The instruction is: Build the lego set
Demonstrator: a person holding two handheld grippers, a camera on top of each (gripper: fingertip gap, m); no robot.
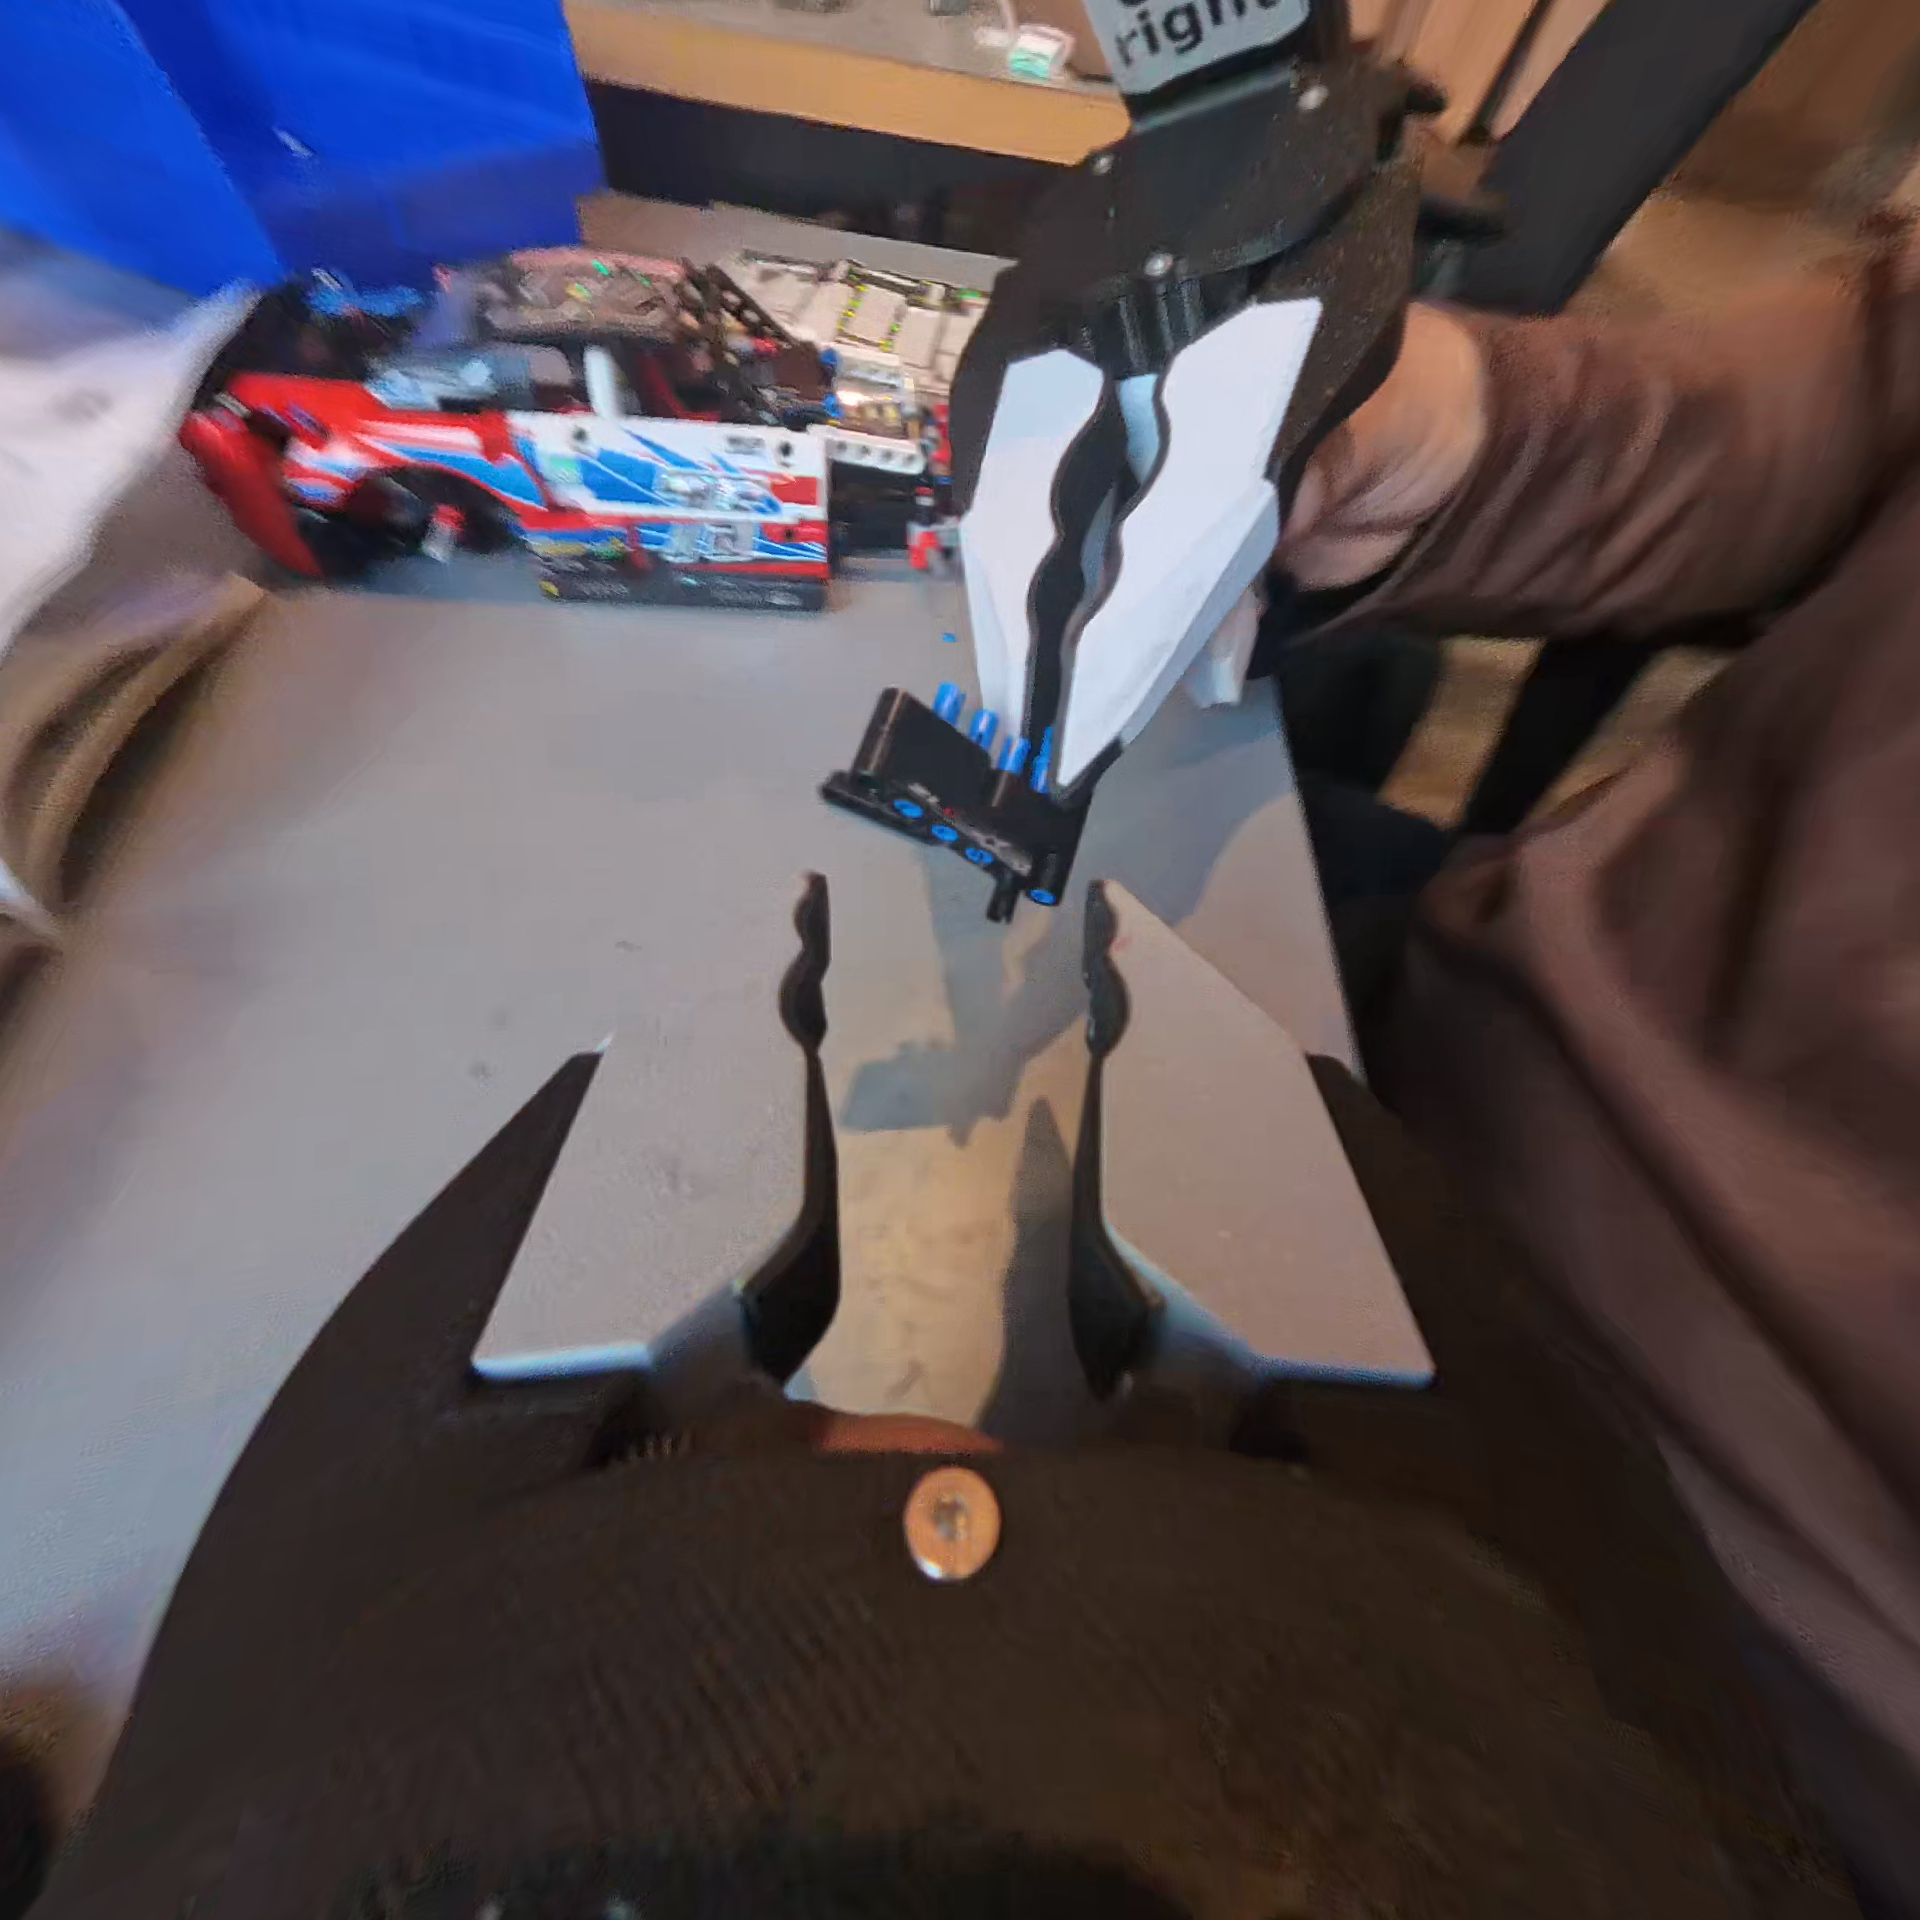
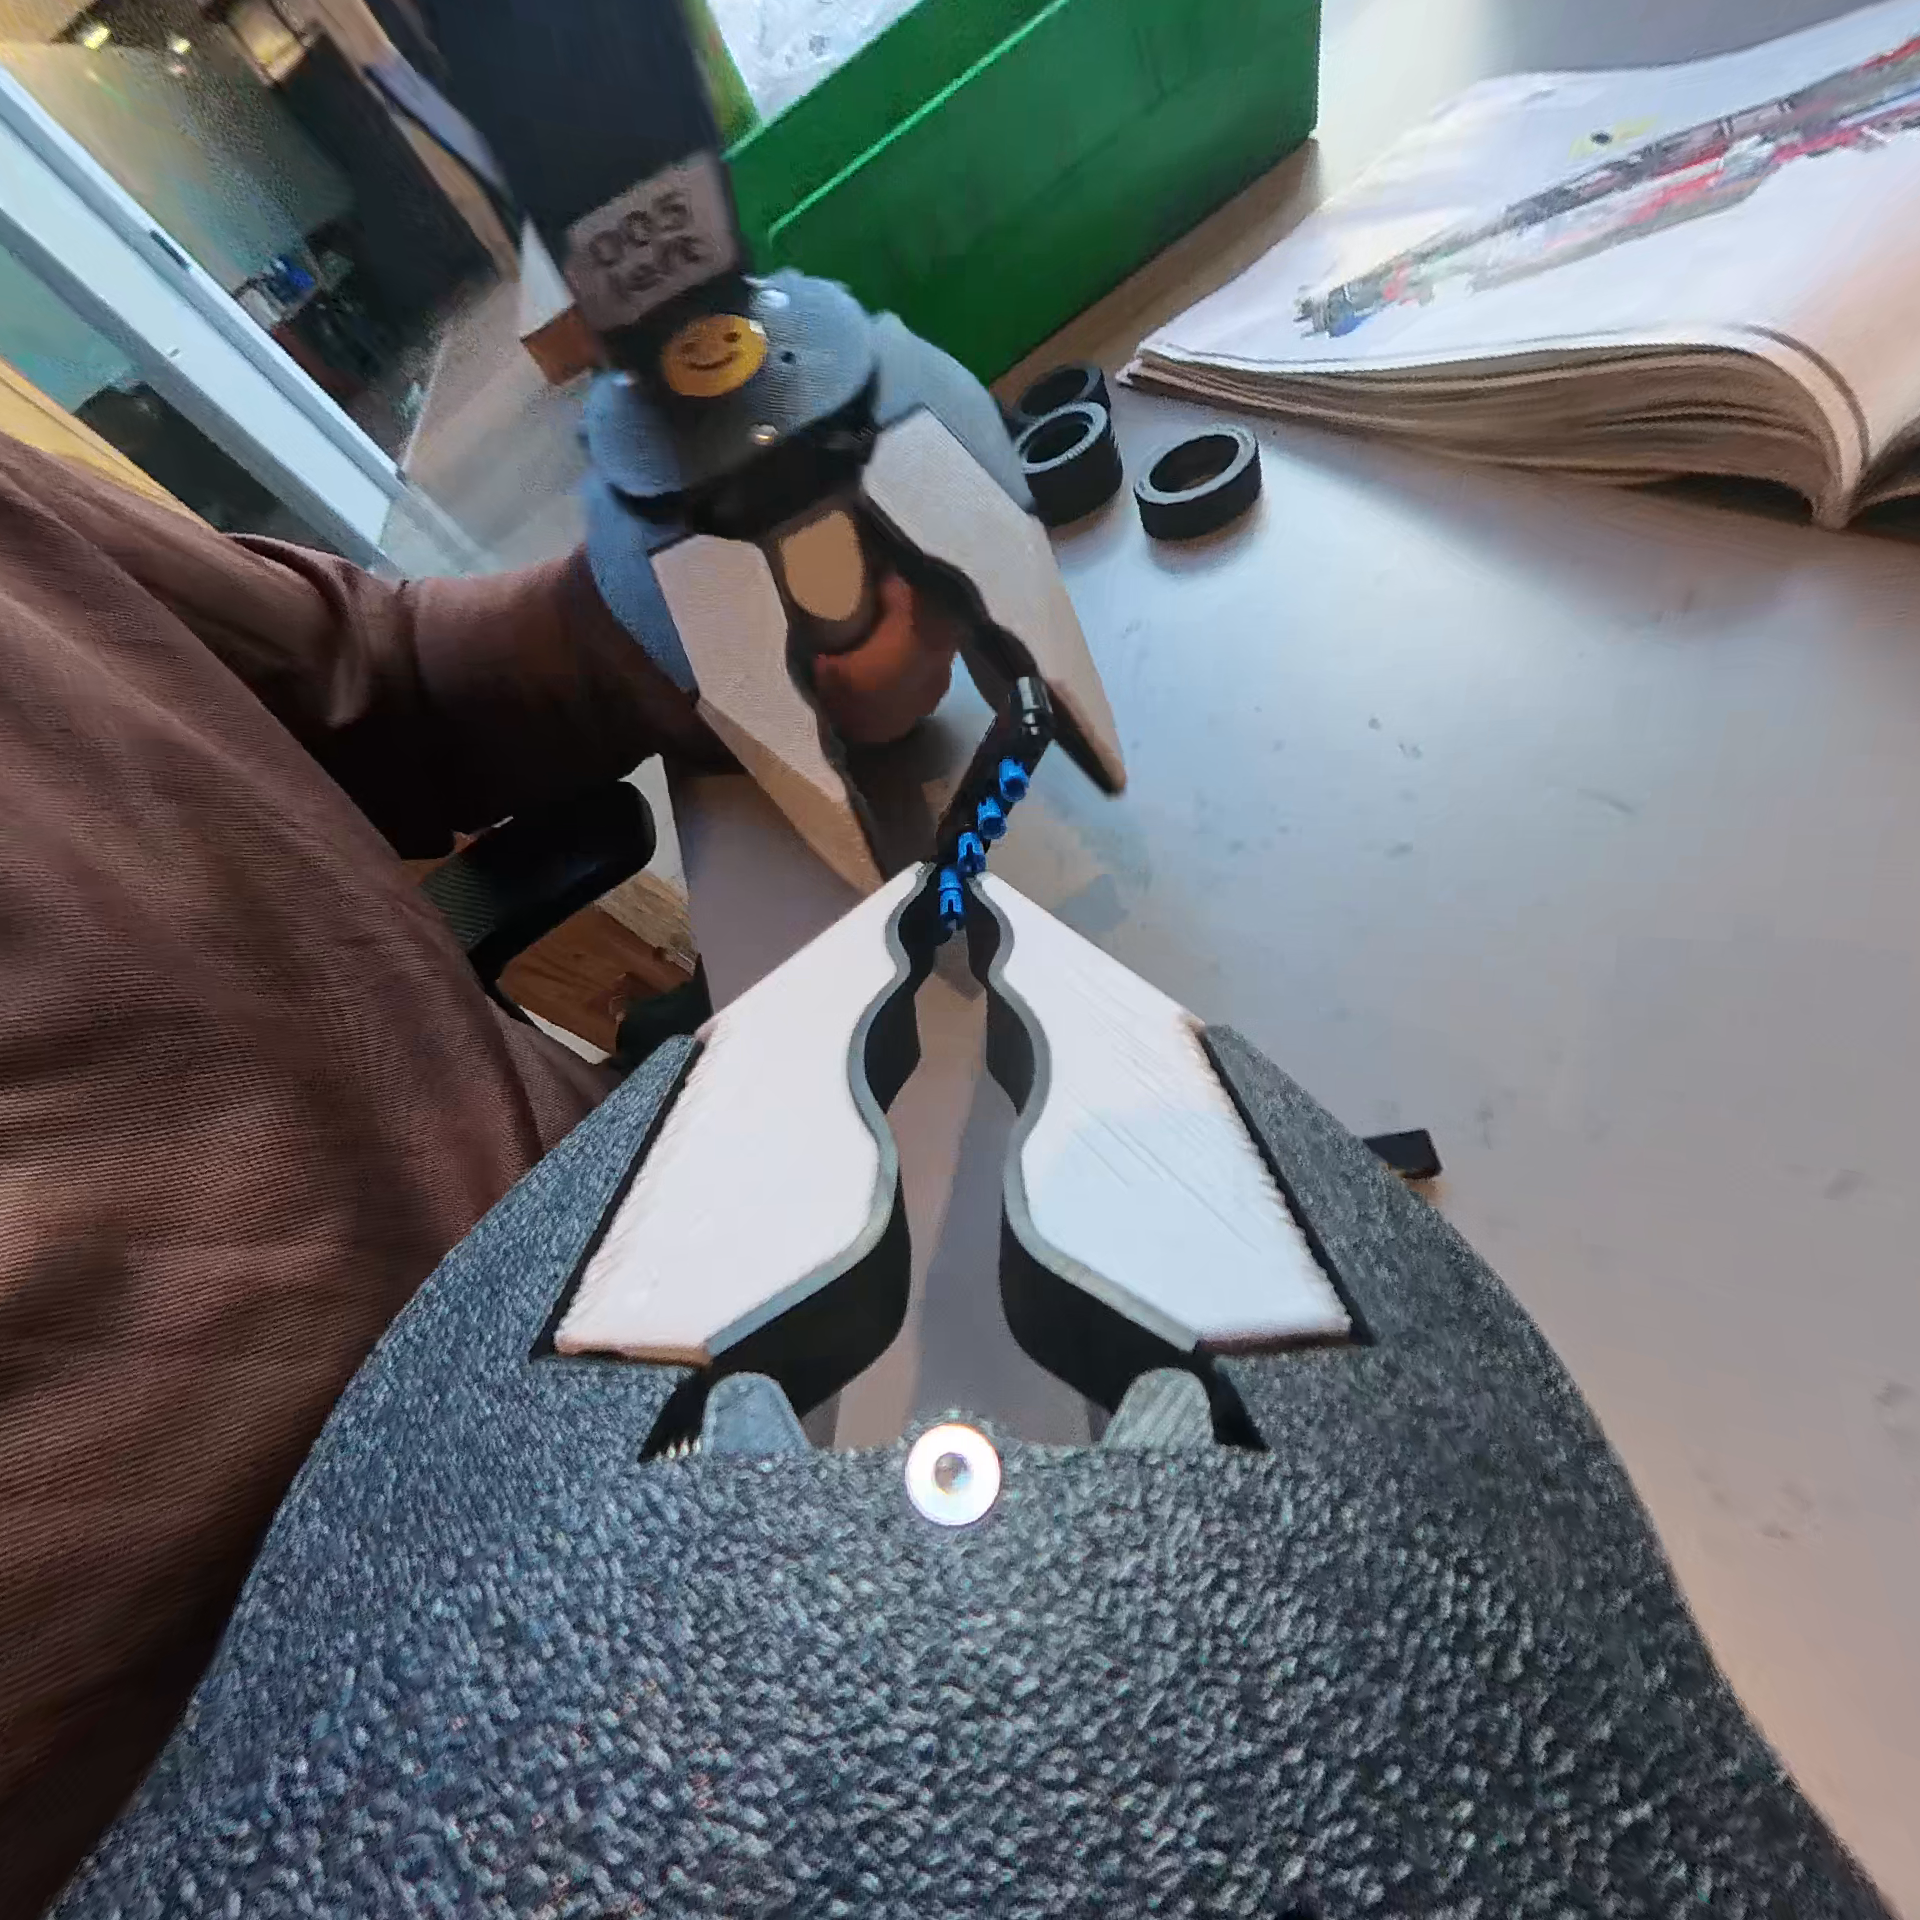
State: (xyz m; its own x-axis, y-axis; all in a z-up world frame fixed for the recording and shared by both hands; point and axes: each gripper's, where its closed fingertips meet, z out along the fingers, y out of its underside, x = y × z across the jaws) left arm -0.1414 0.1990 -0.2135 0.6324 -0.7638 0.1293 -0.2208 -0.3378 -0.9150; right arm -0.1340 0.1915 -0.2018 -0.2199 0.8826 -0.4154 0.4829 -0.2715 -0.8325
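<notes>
You are holding the black beam piece (image 1: 951,795) in your right tongs (image 1: 1060,774), which are closing almost fully on one end of it, just above the grey counter (image 1: 520,831). A row of blue pins (image 2: 977,831) is sticking out along it, so that small sub-assembly is looking already pinned up. Your left tongs (image 1: 951,914) are standing well open and gripping nothing, their tips just beside the far end of the piece; in the right wrist view one fingertip may be brushing it, though blur is making that hard to judge.

Farther back on the counter, the red, white and blue car body (image 1: 540,478) is sitting largely built, with more dark framework behind it. Three black tyres (image 2: 1132,457) are lying loose near the open instruction book (image 2: 1558,260), in front of a green bin (image 2: 1039,156), so wheels are still waiting to go on. By my reading you are well into the build, and this pinned beam is yet to be joined to the main model.
</notes>
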